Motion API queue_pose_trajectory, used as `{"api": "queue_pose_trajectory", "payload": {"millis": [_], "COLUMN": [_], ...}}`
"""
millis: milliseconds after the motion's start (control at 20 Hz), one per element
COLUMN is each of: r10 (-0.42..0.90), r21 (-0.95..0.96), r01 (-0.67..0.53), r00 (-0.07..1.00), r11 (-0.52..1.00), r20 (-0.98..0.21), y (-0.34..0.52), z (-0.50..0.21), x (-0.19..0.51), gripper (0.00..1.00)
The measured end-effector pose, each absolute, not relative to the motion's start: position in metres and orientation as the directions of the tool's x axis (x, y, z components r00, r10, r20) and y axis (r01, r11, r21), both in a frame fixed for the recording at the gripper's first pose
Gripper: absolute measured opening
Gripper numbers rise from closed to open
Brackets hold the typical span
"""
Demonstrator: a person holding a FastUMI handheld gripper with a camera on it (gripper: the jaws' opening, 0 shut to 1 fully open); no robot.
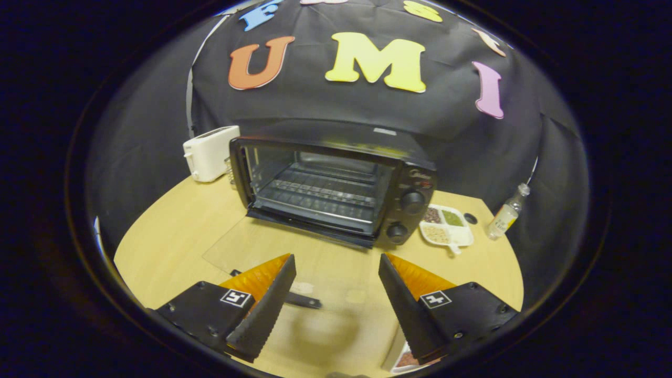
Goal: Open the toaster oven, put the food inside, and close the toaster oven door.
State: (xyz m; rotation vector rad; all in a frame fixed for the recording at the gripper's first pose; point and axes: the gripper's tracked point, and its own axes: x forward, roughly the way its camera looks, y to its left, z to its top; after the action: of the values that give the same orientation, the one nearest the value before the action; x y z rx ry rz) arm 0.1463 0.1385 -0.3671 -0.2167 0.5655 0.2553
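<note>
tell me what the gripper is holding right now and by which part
Nothing. The gripper is open, its fingers spread above the oven's lowered glass door with nothing between them.

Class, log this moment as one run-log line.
toaster oven: door down, rack bare | gripper: fingers open, holding nothing, over the glass door | food tray: under one finger, not loaded

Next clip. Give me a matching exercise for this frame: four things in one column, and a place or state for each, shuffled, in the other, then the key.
Things:
1. Oven
2. White toaster
3. Divided tray
4. Bottle

Places or states:
A. beside the oven's knobs, between oven and bottle
B. near the table's far edge, beyond the tray
C. door folded down flat, rack bare
D. behind the oven's hinge-side corner, opposite the knobs

Pairs: 1-C, 2-D, 3-A, 4-B

The gripper hangs open over the glass door, jaws holding nothing.
</note>
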Motion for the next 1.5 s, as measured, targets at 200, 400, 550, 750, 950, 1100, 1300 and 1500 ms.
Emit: {"api": "queue_pose_trajectory", "payload": {"millis": [200,400,550,750,950,1100,1300,1500], "r10": [0.123,0.089,0.111,0.242,0.391,0.487,0.587,0.655], "r21": [-0.134,-0.104,-0.040,0.121,0.301,0.433,0.577,0.665], "r01": [-0.234,-0.185,-0.176,-0.222,-0.250,-0.224,-0.147,-0.079], "r00": [0.824,0.801,0.763,0.670,0.546,0.457,0.355,0.289], "r11": [0.963,0.977,0.984,0.967,0.920,0.873,0.804,0.743], "r20": [-0.553,-0.591,-0.637,-0.702,-0.741,-0.744,-0.727,-0.698], "y": [0.063,-0.008,-0.045,-0.061,-0.057,-0.053,-0.049,-0.040], "z": [-0.355,-0.363,-0.379,-0.406,-0.429,-0.436,-0.442,-0.444], "x": [0.155,0.153,0.147,0.128,0.100,0.076,0.046,0.022], "gripper": [1.00,1.00,1.00,0.95,0.86,0.78,0.61,0.39]}}
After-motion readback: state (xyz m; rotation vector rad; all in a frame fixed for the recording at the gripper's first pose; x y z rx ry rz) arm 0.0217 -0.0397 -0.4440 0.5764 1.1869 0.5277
